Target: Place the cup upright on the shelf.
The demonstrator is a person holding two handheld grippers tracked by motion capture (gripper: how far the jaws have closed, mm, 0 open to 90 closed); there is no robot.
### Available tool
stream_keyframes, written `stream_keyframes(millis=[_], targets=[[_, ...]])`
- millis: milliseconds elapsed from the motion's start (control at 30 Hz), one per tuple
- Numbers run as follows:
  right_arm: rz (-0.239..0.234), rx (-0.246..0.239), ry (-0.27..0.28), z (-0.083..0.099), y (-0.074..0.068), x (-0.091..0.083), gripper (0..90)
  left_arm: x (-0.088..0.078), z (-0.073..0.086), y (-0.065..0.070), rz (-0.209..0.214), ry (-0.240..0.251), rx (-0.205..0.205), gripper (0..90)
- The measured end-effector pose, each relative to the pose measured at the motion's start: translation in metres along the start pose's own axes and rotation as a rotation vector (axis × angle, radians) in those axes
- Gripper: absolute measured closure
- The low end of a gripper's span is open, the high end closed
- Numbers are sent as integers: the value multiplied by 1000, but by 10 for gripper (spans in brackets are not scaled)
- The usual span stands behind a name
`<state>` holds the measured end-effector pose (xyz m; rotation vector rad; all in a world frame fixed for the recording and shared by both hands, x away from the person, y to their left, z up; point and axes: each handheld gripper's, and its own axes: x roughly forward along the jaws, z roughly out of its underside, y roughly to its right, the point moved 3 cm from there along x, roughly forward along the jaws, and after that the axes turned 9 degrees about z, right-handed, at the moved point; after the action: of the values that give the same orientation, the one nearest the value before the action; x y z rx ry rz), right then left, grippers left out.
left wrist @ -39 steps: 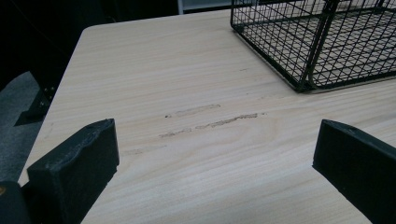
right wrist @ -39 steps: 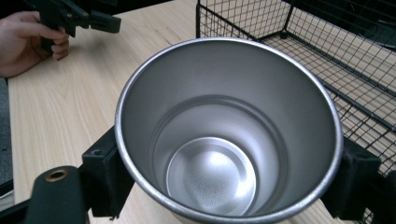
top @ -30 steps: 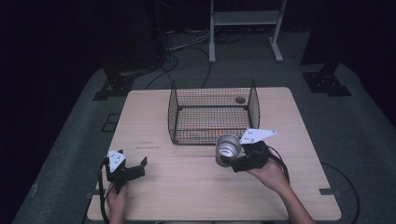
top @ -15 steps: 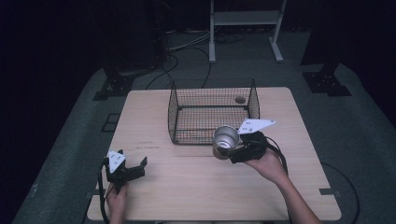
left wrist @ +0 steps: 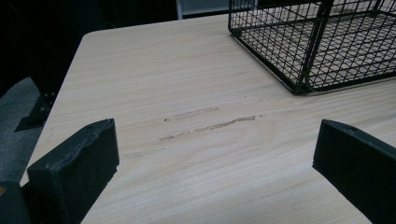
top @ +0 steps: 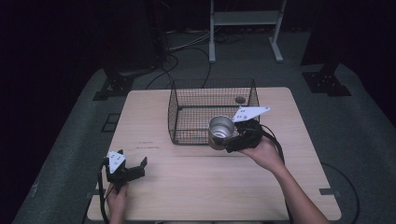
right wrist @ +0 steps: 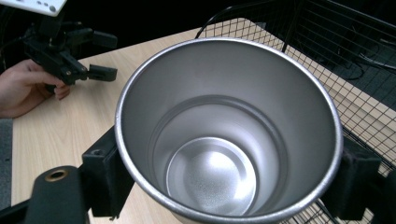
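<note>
A shiny steel cup [top: 220,131] [right wrist: 224,135] hangs in the air at the near right corner of the black wire basket [top: 212,112], level with its rim. My right gripper [top: 229,138] is shut on the cup, one jaw on each side of its wall, and the cup's empty mouth faces the camera in the right gripper view. My left gripper [top: 132,168] [left wrist: 215,154] rests low over the table's front left, open, with bare wood between its jaws. In the right gripper view the left gripper [right wrist: 100,56] shows far off, held by a hand.
The light wooden table [top: 149,116] carries the basket at its back middle; faint scuff marks [left wrist: 210,123] lie ahead of the left gripper. The basket corner [left wrist: 303,70] stands to that gripper's far right. A metal stand [top: 245,28] and cables are on the floor behind.
My right gripper has carried the cup up and toward the basket, from over the table in front of it to the basket's near right corner. The left gripper has stayed put.
</note>
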<state>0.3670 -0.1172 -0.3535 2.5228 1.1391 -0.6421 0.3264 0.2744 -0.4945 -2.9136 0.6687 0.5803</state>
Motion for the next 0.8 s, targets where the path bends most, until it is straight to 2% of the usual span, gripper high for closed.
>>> stream_keyframes(millis=[800], targets=[[4,-7,-22,-41,18,21,180,0,0,0,0,10,3,0]])
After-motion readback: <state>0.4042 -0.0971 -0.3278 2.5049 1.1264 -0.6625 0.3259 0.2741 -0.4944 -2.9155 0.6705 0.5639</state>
